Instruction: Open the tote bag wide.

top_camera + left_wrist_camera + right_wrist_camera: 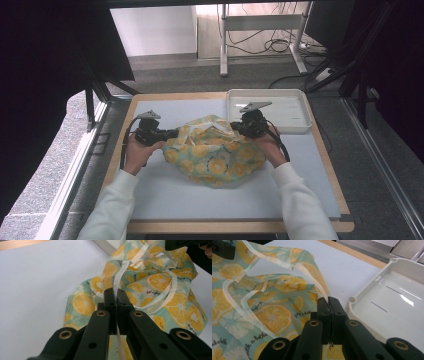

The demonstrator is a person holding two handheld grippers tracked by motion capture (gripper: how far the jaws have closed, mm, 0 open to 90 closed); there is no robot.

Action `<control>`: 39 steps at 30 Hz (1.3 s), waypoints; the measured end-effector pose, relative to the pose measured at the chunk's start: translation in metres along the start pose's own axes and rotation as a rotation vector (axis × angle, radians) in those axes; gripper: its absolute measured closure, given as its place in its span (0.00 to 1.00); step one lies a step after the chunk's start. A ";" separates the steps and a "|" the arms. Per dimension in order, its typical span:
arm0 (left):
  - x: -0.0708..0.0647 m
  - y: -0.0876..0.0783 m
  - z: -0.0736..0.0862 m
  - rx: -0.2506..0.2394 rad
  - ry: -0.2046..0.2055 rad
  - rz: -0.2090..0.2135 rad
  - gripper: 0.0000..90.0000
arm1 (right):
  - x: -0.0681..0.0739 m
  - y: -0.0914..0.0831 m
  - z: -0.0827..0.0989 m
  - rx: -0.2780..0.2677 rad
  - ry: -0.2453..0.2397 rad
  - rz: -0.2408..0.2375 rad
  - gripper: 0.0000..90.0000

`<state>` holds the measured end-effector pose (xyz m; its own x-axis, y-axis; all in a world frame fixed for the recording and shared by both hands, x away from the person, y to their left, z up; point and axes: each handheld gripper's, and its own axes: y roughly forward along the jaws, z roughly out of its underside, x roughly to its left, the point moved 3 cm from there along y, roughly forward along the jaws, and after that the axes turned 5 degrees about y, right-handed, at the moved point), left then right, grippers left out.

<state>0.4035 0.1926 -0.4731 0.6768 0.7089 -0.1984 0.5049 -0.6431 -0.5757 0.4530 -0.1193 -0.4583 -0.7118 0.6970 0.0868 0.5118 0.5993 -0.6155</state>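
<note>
Black left tongs (116, 296) fill the bottom of the left gripper view, pressed together on a cream edge tape (117, 277) of the mint-green fabric bag with orange-slice print (150, 290). Right tongs (329, 303), bottom centre of the right gripper view, likewise pinch a cream-trimmed edge of the same bag (262, 312).

Print text: cursive "with a bathe" lower left in the right gripper view; another script line in the left gripper view, too small to read.

High view: bag (215, 152) sits centre frame on the pale grey tabletop (200, 200), a crumpled mound, long axis roughly left-right across the frame, mouth edges pulled up toward frame top between left tongs (172, 133) and right tongs (234, 127).

White plastic tray (300, 107) at upper right, just beside the bag.
</note>
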 end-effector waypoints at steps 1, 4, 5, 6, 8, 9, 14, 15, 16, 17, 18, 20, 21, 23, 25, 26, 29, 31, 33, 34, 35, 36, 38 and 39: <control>0.000 0.000 0.000 0.000 0.004 0.000 1.00 | 0.000 -0.001 0.001 -0.002 0.005 -0.002 0.97; -0.002 -0.002 -0.001 -0.004 0.008 0.003 1.00 | -0.001 -0.005 0.001 -0.015 0.010 -0.009 0.97; -0.002 -0.002 -0.001 -0.005 0.010 0.004 1.00 | -0.001 -0.007 0.001 -0.020 0.010 -0.012 0.97; -0.003 -0.002 -0.001 -0.007 0.011 0.004 1.00 | 0.000 -0.008 0.001 -0.025 0.013 -0.016 0.97; -0.003 -0.003 -0.002 -0.009 0.015 0.005 1.00 | 0.001 -0.011 0.001 -0.034 0.013 -0.022 0.97; -0.004 -0.004 -0.002 -0.013 0.014 0.009 1.00 | 0.002 -0.012 0.001 -0.035 0.011 -0.024 0.97; -0.008 -0.007 -0.002 -0.016 0.029 0.020 1.00 | 0.007 -0.016 0.005 -0.052 0.001 -0.032 0.97; -0.009 -0.008 -0.002 -0.015 0.033 0.021 1.00 | 0.008 -0.017 0.006 -0.055 0.000 -0.033 0.97; -0.009 -0.009 -0.002 -0.017 0.038 0.021 1.00 | 0.009 -0.018 0.007 -0.059 0.000 -0.035 0.97; -0.011 -0.010 -0.002 -0.016 0.039 0.022 1.00 | 0.009 -0.019 0.008 -0.058 0.002 -0.040 0.97; -0.011 -0.011 -0.003 -0.019 0.042 0.022 1.00 | 0.010 -0.021 0.008 -0.059 0.004 -0.044 0.97; -0.013 -0.012 -0.003 -0.024 0.049 0.026 1.00 | 0.011 -0.024 0.010 -0.067 0.009 -0.052 0.97; -0.014 -0.013 -0.003 -0.026 0.048 0.030 1.00 | 0.012 -0.026 0.010 -0.073 0.014 -0.059 0.97; -0.016 -0.014 -0.003 -0.028 0.052 0.035 1.00 | 0.013 -0.029 0.012 -0.087 0.010 -0.065 0.97; -0.019 -0.016 -0.003 -0.031 0.057 0.041 1.00 | 0.016 -0.031 0.014 -0.084 0.005 -0.071 0.97; -0.020 -0.017 -0.002 -0.031 0.059 0.043 1.00 | 0.017 -0.032 0.016 -0.083 0.001 -0.072 0.97; -0.024 -0.019 0.002 -0.028 0.064 0.052 1.00 | 0.019 -0.036 0.019 -0.075 -0.006 -0.074 0.97; -0.026 -0.020 0.005 -0.025 0.068 0.060 1.00 | 0.020 -0.038 0.021 -0.082 -0.008 -0.079 0.97; -0.027 -0.022 0.008 -0.025 0.067 0.068 1.00 | 0.022 -0.040 0.024 -0.083 -0.009 -0.088 0.97; -0.029 -0.023 0.009 -0.027 0.064 0.077 1.00 | 0.023 -0.040 0.026 -0.082 -0.009 -0.092 0.97; -0.031 -0.025 0.010 -0.030 0.066 0.083 1.00 | 0.025 -0.041 0.028 -0.080 -0.012 -0.096 0.97; -0.032 -0.026 0.011 -0.033 0.067 0.087 1.00 | 0.026 -0.042 0.029 -0.079 -0.016 -0.100 0.97; -0.035 -0.028 0.012 -0.036 0.069 0.097 1.00 | 0.030 -0.045 0.033 -0.075 -0.021 -0.112 0.97; -0.038 -0.029 0.012 -0.039 0.074 0.104 1.00 | 0.031 -0.046 0.034 -0.077 -0.025 -0.113 0.97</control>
<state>0.3571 0.1880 -0.4587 0.7635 0.6156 -0.1954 0.4494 -0.7236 -0.5239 0.3913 -0.1386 -0.4539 -0.7785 0.6136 0.1321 0.4622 0.7028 -0.5409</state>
